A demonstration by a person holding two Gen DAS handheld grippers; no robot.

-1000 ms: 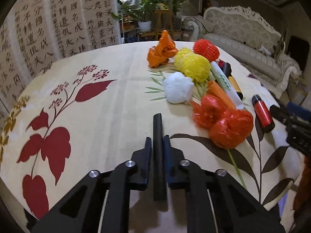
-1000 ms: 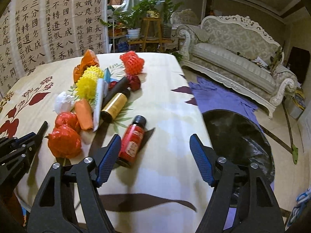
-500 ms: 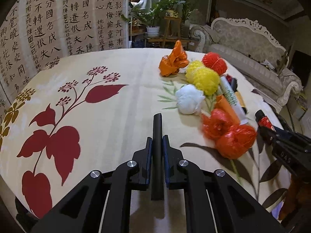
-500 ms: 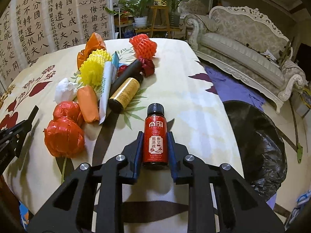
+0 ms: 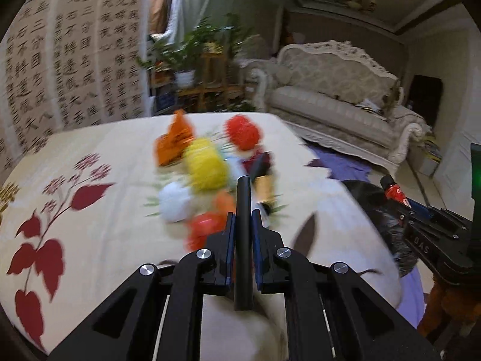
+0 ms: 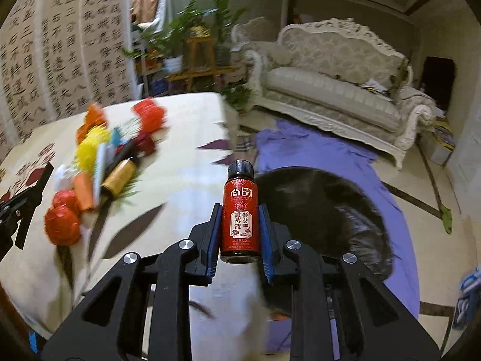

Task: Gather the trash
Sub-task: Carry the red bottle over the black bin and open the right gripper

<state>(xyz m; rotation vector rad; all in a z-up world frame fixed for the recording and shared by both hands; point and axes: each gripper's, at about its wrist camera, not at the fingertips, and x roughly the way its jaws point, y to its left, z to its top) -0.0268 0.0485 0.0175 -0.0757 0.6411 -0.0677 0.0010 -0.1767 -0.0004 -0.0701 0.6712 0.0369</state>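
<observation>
My right gripper is shut on a small red bottle with a black cap, held in the air past the table's right edge, near the black trash bag on the floor. The bottle also shows in the left wrist view. My left gripper is shut on a black stick above the table. Trash lies in a pile on the table: red balls, an orange wad, a yellow mesh ball, a white wad, a gold bottle.
The table has a cream cloth with red leaf prints. A purple cloth lies on the floor under the bag. A white sofa stands behind, plants and a calligraphy screen at the back.
My right gripper closed on the red bottle, lifted it off the table and swung right toward the black bag. My left gripper, still holding the stick, turned to the right.
</observation>
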